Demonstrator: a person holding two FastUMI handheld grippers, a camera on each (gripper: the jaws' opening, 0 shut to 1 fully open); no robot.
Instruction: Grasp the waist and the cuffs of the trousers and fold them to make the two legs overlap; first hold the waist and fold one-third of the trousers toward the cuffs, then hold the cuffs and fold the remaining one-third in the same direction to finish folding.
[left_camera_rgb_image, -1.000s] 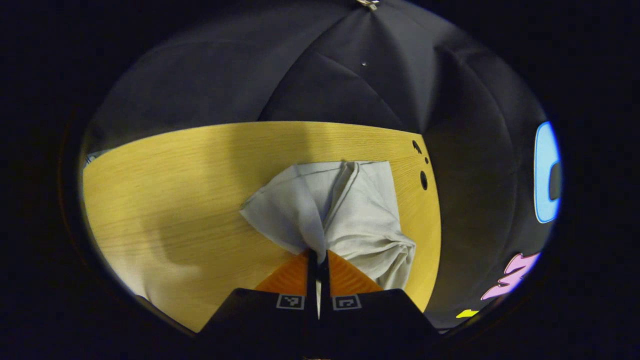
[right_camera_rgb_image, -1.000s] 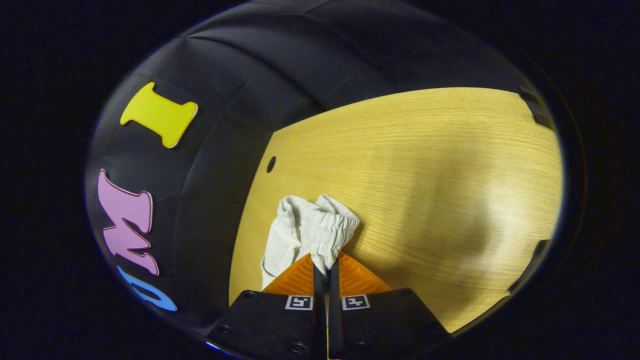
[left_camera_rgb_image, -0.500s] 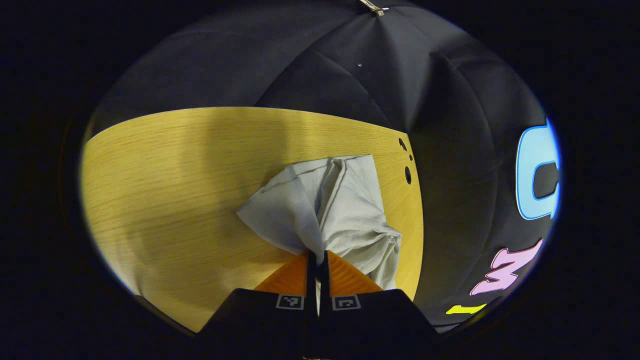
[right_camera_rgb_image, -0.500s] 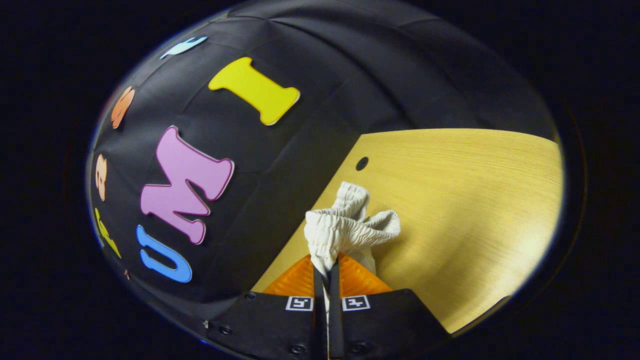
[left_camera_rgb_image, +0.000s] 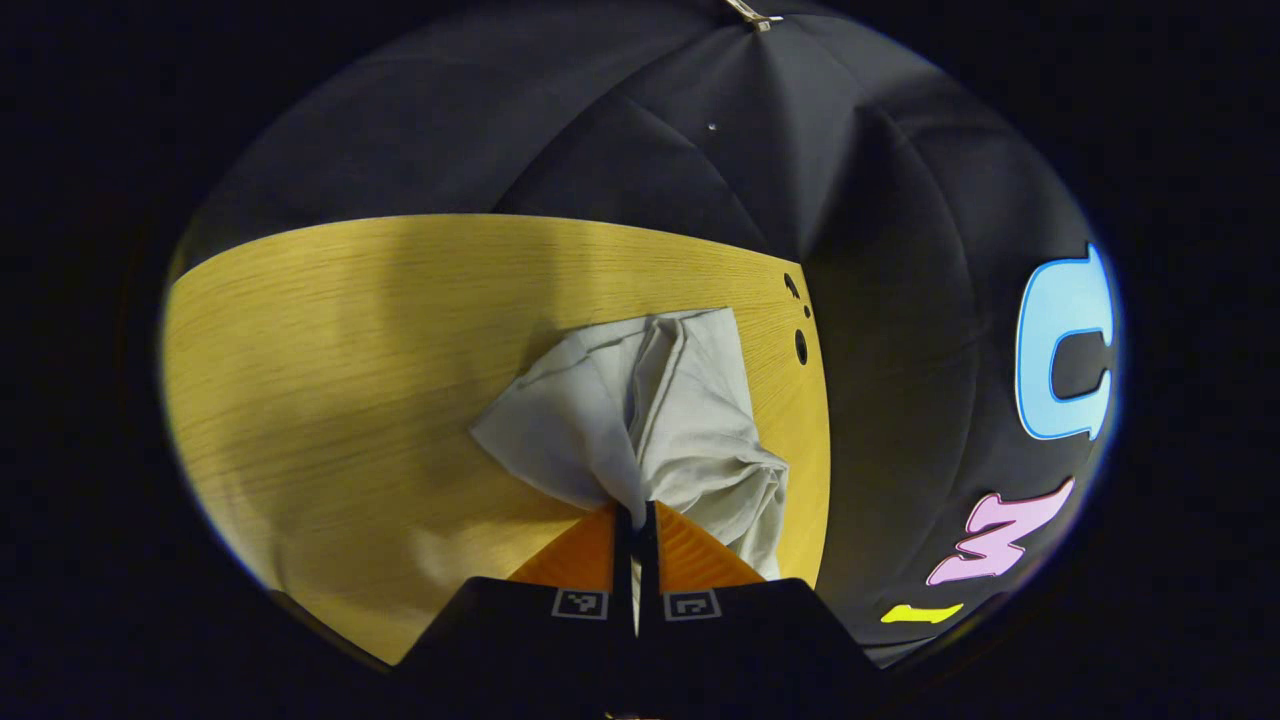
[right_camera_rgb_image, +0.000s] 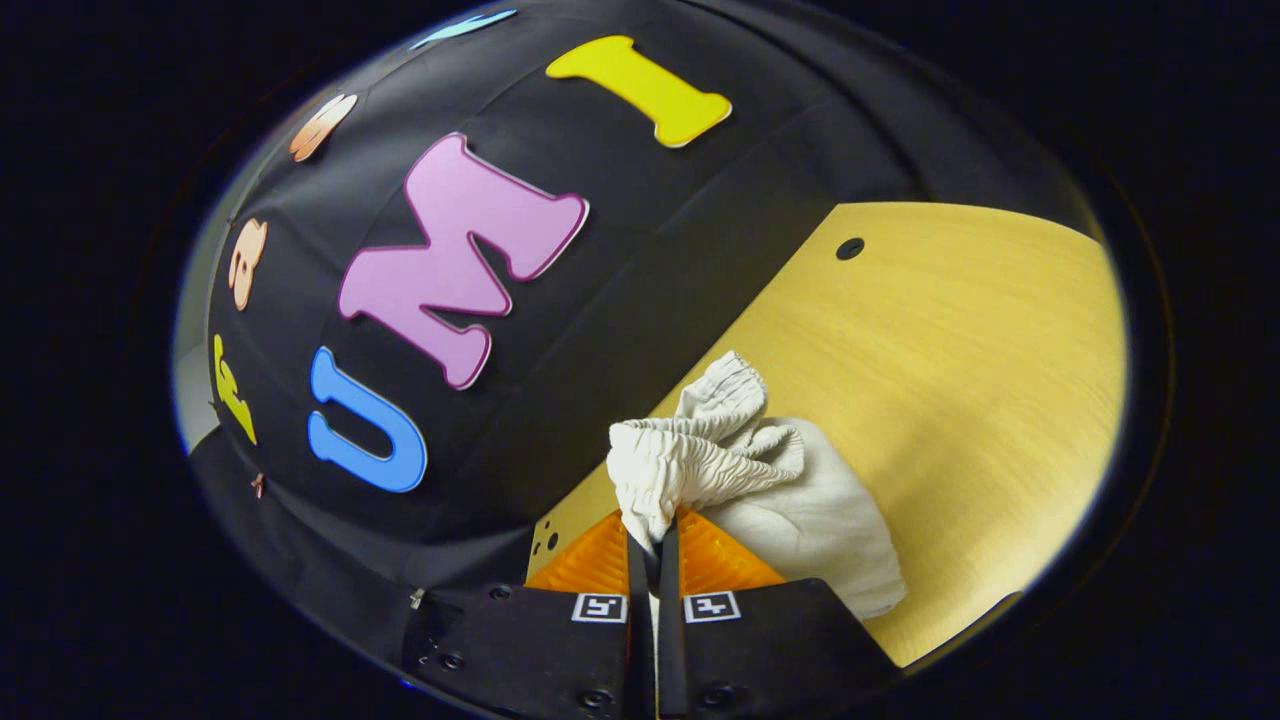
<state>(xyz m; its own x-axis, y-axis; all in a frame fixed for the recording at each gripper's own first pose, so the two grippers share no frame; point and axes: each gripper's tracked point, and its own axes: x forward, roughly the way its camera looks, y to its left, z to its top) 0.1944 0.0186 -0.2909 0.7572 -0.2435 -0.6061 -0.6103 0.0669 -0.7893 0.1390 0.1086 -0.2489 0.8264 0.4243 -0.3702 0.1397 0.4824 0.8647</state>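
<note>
Jaws pinching trousers, waistband.

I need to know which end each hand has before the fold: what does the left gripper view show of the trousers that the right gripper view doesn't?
Left gripper view: the flat, smooth end of the trousers, seams and a straight hem fanning out on the table, pinched in the left tongs.

Right gripper view: the gathered elastic waist, bunched and pinched in the right tongs.

Both: pale cloth clamped between shut tongs, the wooden table with holes near its edge, and the dark cloth wall behind.
</note>
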